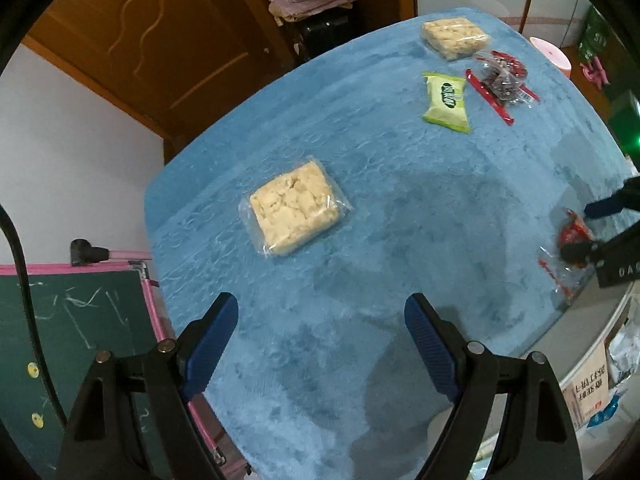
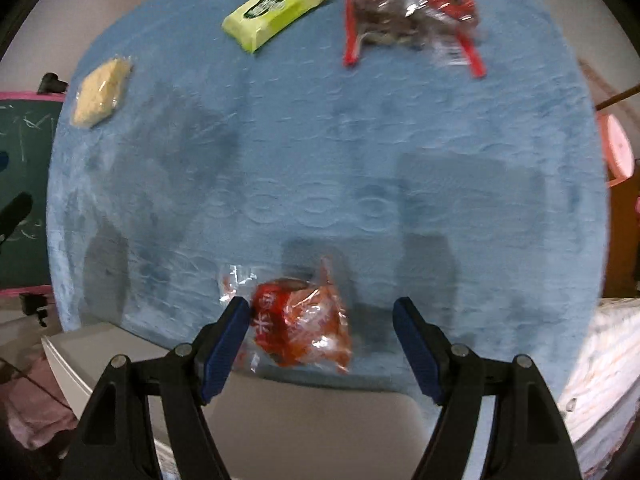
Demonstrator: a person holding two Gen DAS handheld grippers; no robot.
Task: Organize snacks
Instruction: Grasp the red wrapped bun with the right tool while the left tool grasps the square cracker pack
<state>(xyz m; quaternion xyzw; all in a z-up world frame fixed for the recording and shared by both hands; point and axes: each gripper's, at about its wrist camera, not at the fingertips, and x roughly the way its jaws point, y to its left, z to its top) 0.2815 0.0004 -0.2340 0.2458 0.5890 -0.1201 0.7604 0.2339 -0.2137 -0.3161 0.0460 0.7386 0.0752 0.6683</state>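
On the blue cloth (image 1: 360,208), the left gripper (image 1: 320,332) hangs with its jaws wide apart and nothing between them, over bare cloth. A clear-wrapped pale snack block (image 1: 296,208) lies just beyond it. A green packet (image 1: 447,98) sits farther back, beside a red-trimmed clear bag (image 1: 500,82) and a second pale block (image 1: 454,36). At the right near edge, the right gripper (image 2: 322,320) stands with jaws spread around a red wrapped snack (image 2: 300,320); its left pad is against the wrapper, its right pad clear.
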